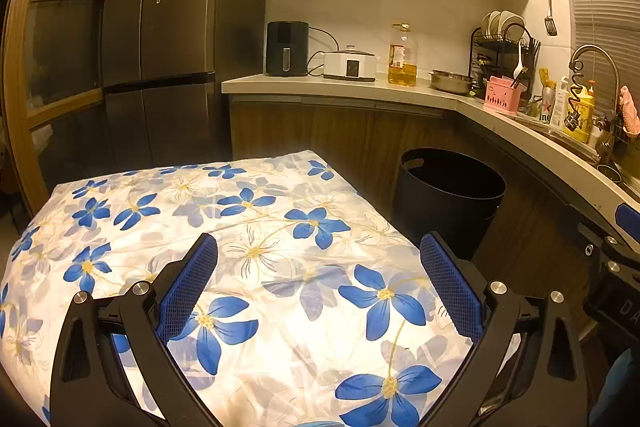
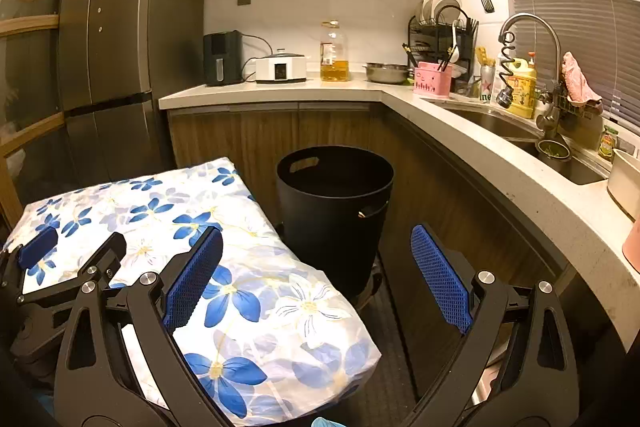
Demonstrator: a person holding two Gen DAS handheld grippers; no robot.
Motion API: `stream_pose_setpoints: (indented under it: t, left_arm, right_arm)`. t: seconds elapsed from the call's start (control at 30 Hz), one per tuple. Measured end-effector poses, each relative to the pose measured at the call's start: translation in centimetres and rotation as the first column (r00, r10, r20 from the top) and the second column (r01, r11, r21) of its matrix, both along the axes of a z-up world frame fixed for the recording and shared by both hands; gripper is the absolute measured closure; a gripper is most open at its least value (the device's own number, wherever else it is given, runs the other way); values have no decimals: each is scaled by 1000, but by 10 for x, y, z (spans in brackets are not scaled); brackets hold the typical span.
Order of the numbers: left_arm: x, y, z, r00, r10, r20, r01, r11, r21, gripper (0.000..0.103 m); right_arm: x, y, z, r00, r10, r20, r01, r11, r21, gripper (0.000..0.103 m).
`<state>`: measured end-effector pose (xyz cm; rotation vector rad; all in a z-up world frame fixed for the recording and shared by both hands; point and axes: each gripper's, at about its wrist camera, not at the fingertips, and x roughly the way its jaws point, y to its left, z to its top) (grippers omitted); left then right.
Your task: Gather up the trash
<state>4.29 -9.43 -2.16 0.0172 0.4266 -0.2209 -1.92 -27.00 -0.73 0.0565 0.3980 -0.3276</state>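
Your left tool [image 1: 319,257] and right tool [image 2: 317,249] both gape wide, holding nothing. No trash shows on the flowered table [image 1: 280,211]; the black bin [image 2: 334,203] stands just beside it, so either collecting is done or has not begun.

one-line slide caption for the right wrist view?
Open right hand-held gripper above flowered table edge, facing black bin beside kitchen counter.
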Motion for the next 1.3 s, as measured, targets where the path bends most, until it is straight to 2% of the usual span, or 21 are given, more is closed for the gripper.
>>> stream_pose_setpoints:
  t: [1.3]
  left_arm:
    - [-3, 6, -1, 1000, 16, 3, -16, 1000, 7, 6]
  right_arm:
    - [1, 9, 1, 1000, 21, 4, -21, 1000, 12, 9]
